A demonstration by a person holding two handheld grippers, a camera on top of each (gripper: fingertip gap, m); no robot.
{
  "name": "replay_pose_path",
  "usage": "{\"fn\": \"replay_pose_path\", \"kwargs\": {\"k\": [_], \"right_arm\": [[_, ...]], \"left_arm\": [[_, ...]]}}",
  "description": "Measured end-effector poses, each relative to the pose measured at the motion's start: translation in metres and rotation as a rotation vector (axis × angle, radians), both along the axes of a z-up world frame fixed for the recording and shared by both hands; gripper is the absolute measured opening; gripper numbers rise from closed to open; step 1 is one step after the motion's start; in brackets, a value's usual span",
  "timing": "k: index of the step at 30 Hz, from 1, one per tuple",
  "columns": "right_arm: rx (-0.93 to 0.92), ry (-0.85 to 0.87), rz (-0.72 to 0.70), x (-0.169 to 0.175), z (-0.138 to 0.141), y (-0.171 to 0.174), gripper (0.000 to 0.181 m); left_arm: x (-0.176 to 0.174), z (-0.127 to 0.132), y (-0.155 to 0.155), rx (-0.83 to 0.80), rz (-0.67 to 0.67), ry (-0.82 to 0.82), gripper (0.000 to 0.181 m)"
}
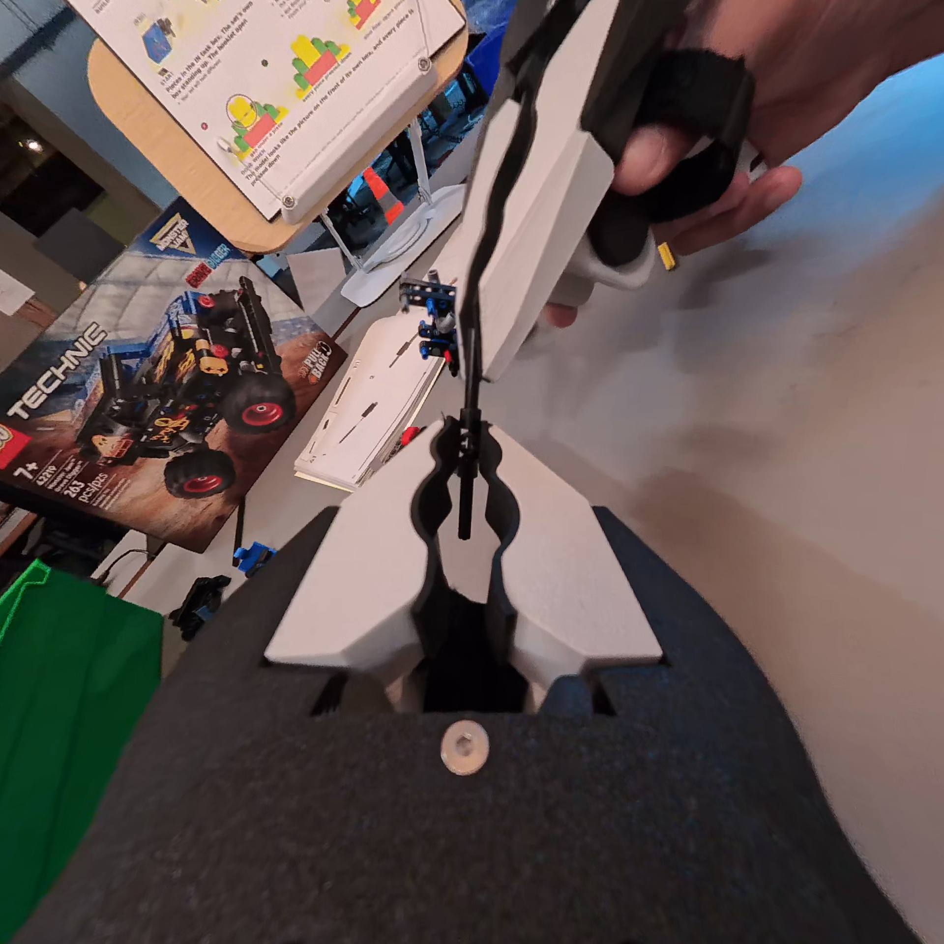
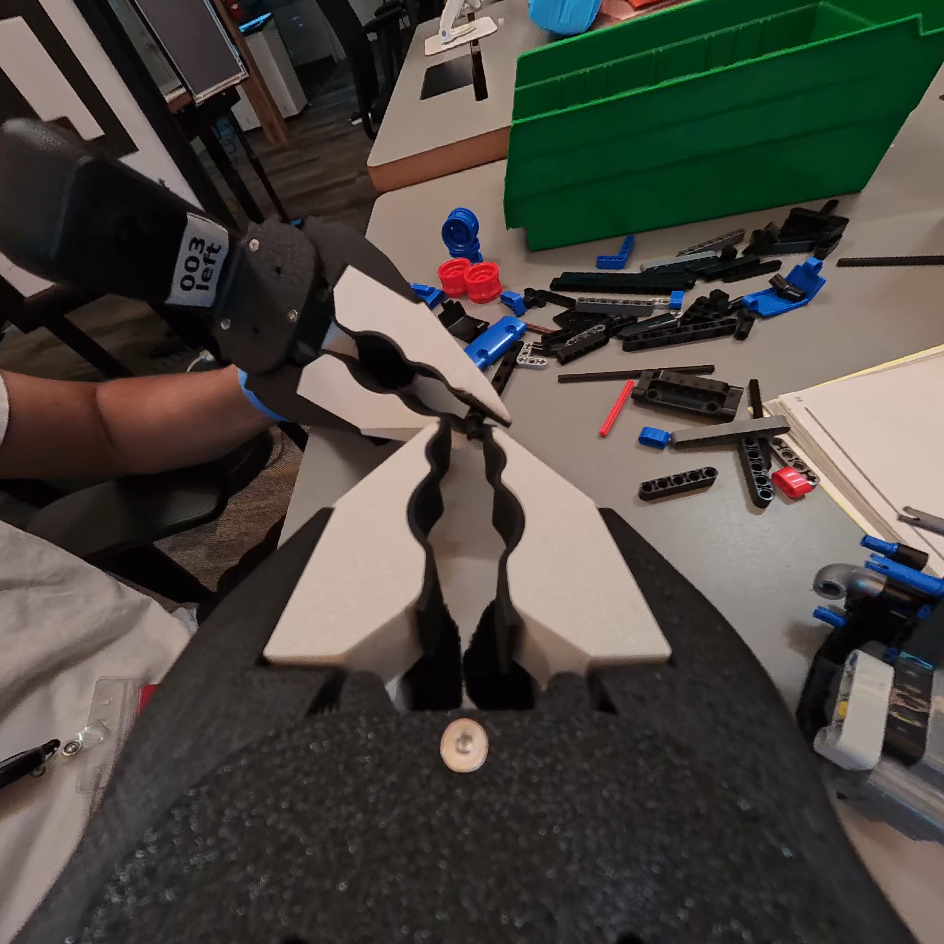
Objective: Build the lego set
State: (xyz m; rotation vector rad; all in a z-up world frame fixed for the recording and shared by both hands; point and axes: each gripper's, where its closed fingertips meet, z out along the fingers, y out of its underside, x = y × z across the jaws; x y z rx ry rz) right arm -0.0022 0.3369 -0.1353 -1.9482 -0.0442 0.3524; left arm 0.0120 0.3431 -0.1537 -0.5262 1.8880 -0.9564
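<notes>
Above the table's near edge, the left gripper clamps a black axle carrying a small black connector, while the right gripper pinches that connector. Judged mid-fit; next, press it home along the axle. Loose parts lie mid-table.
</notes>
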Motion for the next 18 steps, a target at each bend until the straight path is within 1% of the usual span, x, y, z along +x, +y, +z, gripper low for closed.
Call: {"fn": "replay_pose_path", "kwargs": {"k": [5, 11, 15, 18], "right_arm": [[-0.005, 0.003, -0.011, 0.0026, -0.0013, -0.0006, 0.004], [-0.036, -0.031, -0.015, 0.0043, -0.0067, -0.0017, 0.005], [-0.038, -0.037, -0.012, 0.0034, -0.0068, -0.0015, 0.002], [-0.032, -0.042, -0.014, 0.003, -0.0065, -0.0012, 0.005]], "left_arm": [[0.0001, -0.003, -0.0016, 0.023, -0.001, 0.004, 0.006], [0.0009, -0.0034, -0.0004, 0.016, 0.006, 0.01, 0.006], [0.0008, -0.0043, -0.0004, 0.017, 0.003, 0.015, 0.006], [0.0006, -0.0049, -0.0006, 0.017, 0.0, 0.018, 0.006]]}}
